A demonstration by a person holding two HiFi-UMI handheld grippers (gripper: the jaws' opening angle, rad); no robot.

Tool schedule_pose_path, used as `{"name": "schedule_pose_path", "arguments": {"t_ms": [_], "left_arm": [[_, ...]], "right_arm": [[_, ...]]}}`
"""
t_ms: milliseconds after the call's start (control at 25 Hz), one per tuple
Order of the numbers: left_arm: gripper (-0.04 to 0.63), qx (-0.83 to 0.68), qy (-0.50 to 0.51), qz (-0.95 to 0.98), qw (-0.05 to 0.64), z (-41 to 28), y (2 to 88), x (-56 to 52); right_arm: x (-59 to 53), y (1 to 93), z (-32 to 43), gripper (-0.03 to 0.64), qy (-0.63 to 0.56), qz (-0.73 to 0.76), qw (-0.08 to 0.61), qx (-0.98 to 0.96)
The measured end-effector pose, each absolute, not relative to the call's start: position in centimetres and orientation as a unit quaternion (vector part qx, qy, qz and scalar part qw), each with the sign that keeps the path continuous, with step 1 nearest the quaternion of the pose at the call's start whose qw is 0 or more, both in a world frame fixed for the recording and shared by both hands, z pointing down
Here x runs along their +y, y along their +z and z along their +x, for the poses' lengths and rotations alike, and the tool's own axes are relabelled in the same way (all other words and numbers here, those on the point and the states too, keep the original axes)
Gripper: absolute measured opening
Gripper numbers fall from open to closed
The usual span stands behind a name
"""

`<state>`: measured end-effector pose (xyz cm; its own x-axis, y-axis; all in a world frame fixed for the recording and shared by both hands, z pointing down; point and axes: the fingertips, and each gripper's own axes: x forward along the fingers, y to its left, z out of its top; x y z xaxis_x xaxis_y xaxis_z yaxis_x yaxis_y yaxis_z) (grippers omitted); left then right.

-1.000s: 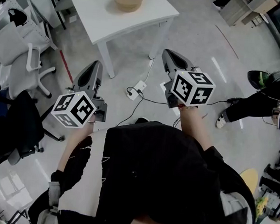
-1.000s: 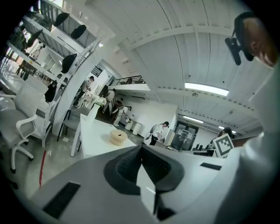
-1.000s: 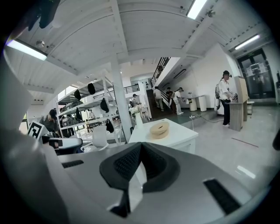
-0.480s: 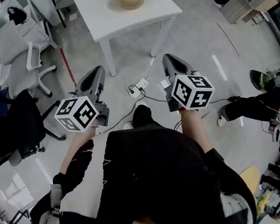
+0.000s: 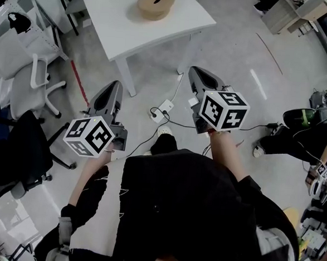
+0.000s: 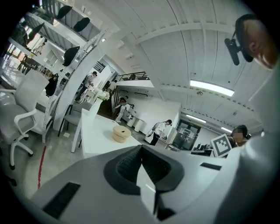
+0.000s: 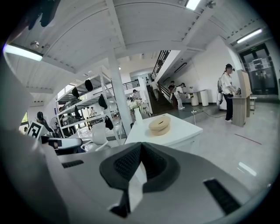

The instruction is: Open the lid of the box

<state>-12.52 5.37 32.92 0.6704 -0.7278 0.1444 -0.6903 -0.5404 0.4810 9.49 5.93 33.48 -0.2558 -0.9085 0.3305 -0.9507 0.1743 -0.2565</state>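
Observation:
A round tan box (image 5: 155, 2) with a lid and a dark hole in its top sits on a white table (image 5: 120, 26). It also shows small and far off in the left gripper view (image 6: 121, 133) and the right gripper view (image 7: 159, 125). My left gripper (image 5: 111, 90) is held over the floor, well short of the table, jaws shut and empty. My right gripper (image 5: 199, 75) hangs beside the table's near right corner, also shut with nothing in it. In each gripper view the dark pads (image 6: 141, 164) (image 7: 141, 162) meet in a closed line.
White office chairs (image 5: 28, 67) and a dark chair (image 5: 11, 155) stand at the left. A power strip (image 5: 164, 107) with cables lies on the floor between the grippers. A seated person's legs (image 5: 297, 131) are at the right. Other people stand far across the room.
The view has slid slightly: table and box appear a little nearer and more to the right. Both grippers sit a bit lower in the head view. Their jaws stay shut.

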Motion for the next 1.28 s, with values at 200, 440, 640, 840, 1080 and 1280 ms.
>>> {"name": "schedule_pose_path", "arguments": {"t_ms": [200, 440, 640, 840, 1080, 1280], "left_arm": [[0.011, -0.407, -0.045, 0.874, 0.261, -10.9, 32.7, 2.2], [0.011, -0.416, -0.058, 0.871, 0.254, -9.4, 31.7, -1.6], [0.011, -0.423, -0.058, 0.869, 0.251, -8.1, 31.3, -3.9], [0.011, -0.439, -0.058, 0.861, 0.251, -7.5, 31.1, -6.3], [0.011, -0.456, -0.065, 0.852, 0.250, -7.0, 31.4, -8.7], [0.011, -0.462, -0.075, 0.846, 0.254, -5.6, 32.1, -10.2]], "right_arm": [[2.2, 33.7, 11.1, 0.005, 0.214, 0.601, 0.052, -0.768], [-2.3, 33.1, 12.9, 0.005, 0.214, 0.594, 0.041, -0.775], [-5.5, 32.9, 14.1, 0.005, 0.217, 0.585, 0.037, -0.781], [-8.5, 32.9, 15.1, 0.005, 0.225, 0.574, 0.038, -0.787], [-11.2, 33.6, 15.2, 0.005, 0.229, 0.555, 0.042, -0.798], [-12.9, 34.4, 15.2, 0.005, 0.238, 0.535, 0.049, -0.809]]}}
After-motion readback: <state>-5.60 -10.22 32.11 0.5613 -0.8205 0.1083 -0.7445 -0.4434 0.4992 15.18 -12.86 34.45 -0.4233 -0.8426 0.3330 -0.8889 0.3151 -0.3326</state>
